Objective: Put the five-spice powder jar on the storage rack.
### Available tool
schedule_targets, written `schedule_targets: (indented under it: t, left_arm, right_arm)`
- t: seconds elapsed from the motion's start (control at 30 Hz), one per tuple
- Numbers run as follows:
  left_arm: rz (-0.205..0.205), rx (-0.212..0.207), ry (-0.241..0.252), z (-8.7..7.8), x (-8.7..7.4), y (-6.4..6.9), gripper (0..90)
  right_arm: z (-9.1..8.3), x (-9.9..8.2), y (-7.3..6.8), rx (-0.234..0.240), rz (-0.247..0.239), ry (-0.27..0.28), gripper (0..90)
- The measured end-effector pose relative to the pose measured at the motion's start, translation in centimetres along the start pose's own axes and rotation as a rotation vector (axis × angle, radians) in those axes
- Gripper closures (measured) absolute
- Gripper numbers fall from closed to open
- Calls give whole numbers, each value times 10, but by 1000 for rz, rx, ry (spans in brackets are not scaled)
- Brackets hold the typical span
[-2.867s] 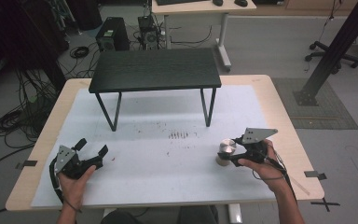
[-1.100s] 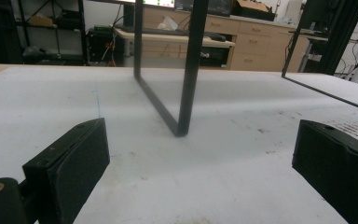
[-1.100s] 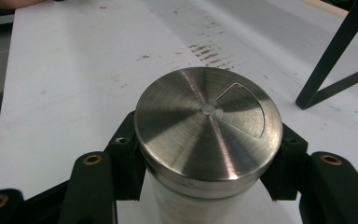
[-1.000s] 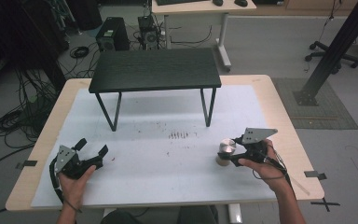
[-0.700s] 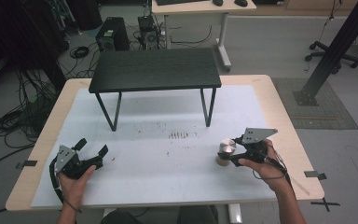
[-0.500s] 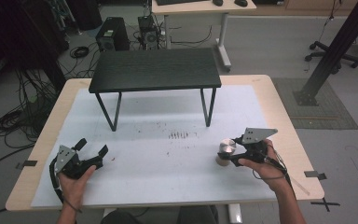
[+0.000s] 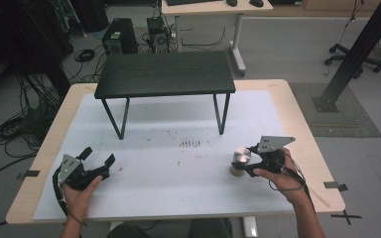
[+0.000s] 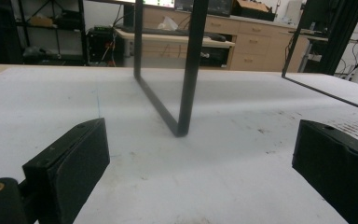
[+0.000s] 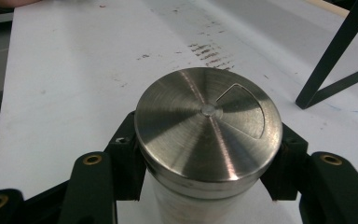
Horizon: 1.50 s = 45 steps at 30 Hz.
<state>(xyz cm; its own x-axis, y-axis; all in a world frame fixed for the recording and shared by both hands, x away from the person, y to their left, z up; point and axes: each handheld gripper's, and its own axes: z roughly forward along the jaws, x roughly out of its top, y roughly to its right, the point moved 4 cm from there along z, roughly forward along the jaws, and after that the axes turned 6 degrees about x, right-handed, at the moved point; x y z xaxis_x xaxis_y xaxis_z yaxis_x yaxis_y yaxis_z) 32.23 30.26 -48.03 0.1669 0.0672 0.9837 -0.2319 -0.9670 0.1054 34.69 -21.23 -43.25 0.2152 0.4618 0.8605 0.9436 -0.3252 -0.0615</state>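
Grasp stage looks done, carry/placement not yet begun, judging by the layout. Right gripper w/ fingers clamped either side of the shaker, a pale jar w/ brushed steel lid, standing upright on the white mat near the desk's right edge, toward the front-right corner; base seemingly on the mat, though contact can't be confirmed from the high view. In the right gripper view, fingers pressed just under the lid rim on both sides, grip looks centred. Left gripper resting low near the front-left corner of the desk, fingers wide apart, nothing between them, well apart from the shaker. Small black stand at the back of the mat, top bare, one of its legs straight ahead in the left gripper view. Left to do, prob.: lift the shaker and move it somewhere, maybe onto or under the stand — destination a guess only. Writing/brands: none readable; lid bare except a wedge-shaped pour-flap outline and centre rivet; dark smudges on the mat are marks, not text.
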Motion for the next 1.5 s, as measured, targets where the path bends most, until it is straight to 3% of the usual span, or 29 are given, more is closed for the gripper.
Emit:
schedule_targets:
  t: [1.07, 1.5]
  left_arm:
    - [1, -1, 2, 0, 0, 0, 42]
    - [-2, -3, 4, 0, 0, 0, 42]
  right_arm:
    - [-5, 12, -3, 9, -1, 21, 429]
    - [-17, 38, -3, 9, -24, 30, 429]
